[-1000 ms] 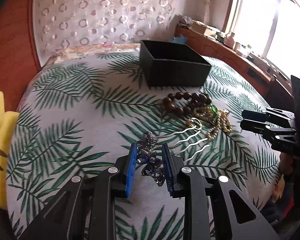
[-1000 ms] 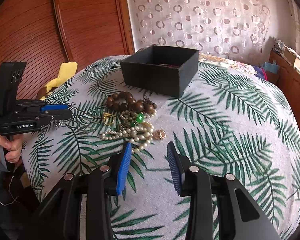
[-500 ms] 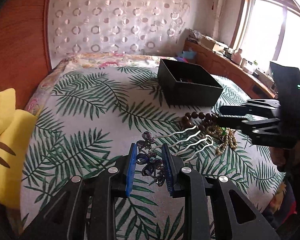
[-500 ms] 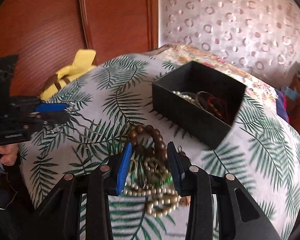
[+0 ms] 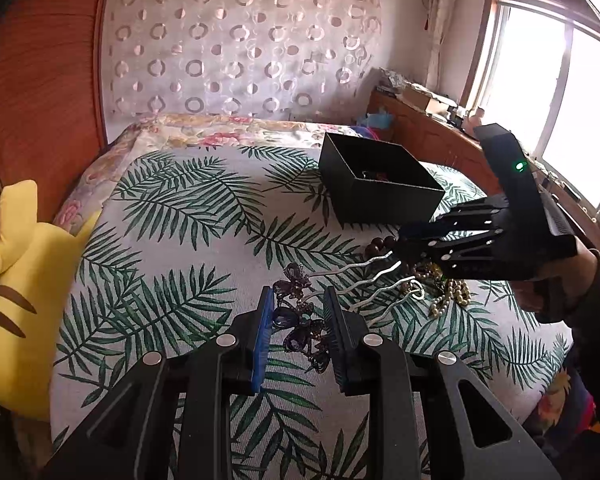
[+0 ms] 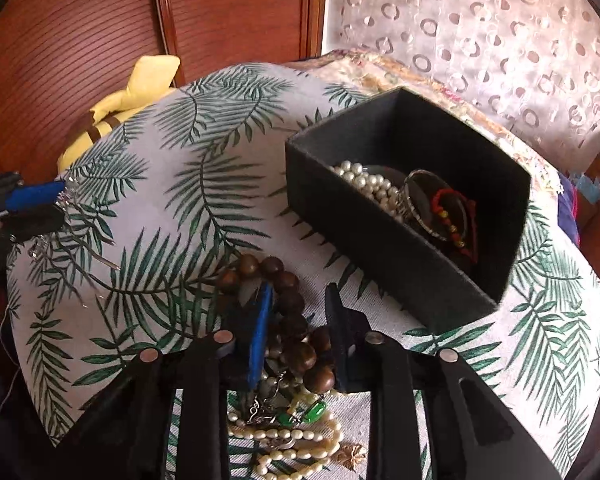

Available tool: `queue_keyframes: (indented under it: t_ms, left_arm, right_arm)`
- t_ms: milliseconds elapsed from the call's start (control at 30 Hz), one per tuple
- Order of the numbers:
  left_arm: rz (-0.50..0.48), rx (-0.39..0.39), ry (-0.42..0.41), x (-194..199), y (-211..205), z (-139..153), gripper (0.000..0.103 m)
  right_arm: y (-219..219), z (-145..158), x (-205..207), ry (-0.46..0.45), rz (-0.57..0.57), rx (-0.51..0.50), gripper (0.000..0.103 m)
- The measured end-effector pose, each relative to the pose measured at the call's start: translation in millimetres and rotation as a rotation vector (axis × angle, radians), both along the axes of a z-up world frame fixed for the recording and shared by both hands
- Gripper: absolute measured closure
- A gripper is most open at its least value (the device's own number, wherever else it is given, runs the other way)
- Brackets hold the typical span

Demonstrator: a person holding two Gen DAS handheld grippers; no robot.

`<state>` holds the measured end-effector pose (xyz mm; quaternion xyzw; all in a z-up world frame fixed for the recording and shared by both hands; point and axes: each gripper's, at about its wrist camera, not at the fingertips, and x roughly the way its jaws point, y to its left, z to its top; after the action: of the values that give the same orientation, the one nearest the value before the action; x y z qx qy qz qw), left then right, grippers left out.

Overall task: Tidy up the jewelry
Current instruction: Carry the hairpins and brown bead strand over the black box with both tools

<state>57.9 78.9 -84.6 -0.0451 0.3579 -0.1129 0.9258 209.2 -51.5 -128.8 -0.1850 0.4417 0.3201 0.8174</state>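
My left gripper (image 5: 297,312) is shut on the purple flower head of a silver hair comb (image 5: 300,330), held above the leaf-print cloth with its wavy prongs (image 5: 374,280) pointing right. My right gripper (image 6: 297,308) is open, its jaws either side of a brown wooden bead bracelet (image 6: 287,320) that lies on a heap of pearl strands (image 6: 295,440) and a green-stone piece (image 6: 314,412). A black open box (image 6: 384,248) behind holds a pearl necklace (image 6: 370,186), a bangle and a red bead string. In the left wrist view the box (image 5: 380,200) stands at the back right.
A yellow plush toy (image 5: 19,292) lies at the left edge of the bed. A wooden wardrobe (image 6: 99,40) stands behind it. A wooden sideboard with clutter (image 5: 428,120) runs under the window on the right.
The right gripper has moved forward over the jewelry heap and now straddles the brown bead bracelet. The left gripper has lifted the hair comb and drawn back to the left.
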Motion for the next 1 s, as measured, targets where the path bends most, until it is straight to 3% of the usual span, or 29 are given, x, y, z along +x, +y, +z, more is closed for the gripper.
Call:
queue_keyframes:
  t_ms: [33, 167, 467, 733, 1000]
  left_arm:
    - [0.0, 0.0, -0.002, 0, 0, 1, 0.079]
    - [0.003, 0.002, -0.012, -1, 2, 5, 0.079]
    - [0.011, 0.0, -0.041, 3, 2, 15, 0.079]
    - [0.004, -0.002, -0.07, 10, -4, 28, 0.079]
    - [-0.019, 0.011, -0.1, 24, -19, 41, 0.079]
  right_arm:
    - [-1, 0, 1, 0.008, 0.004, 0.005, 0.088]
    - [-5, 7, -5, -0.009, 0.011, 0.026, 0.088]
    - [-33, 69, -36, -0.145, 0.001, 0.154, 0.088]
    - [-50, 109, -51, -0.23, -0.001, 0.191, 0.088]
    - [-69, 129, -54, -0.246, -0.013, 0.232, 0.088]
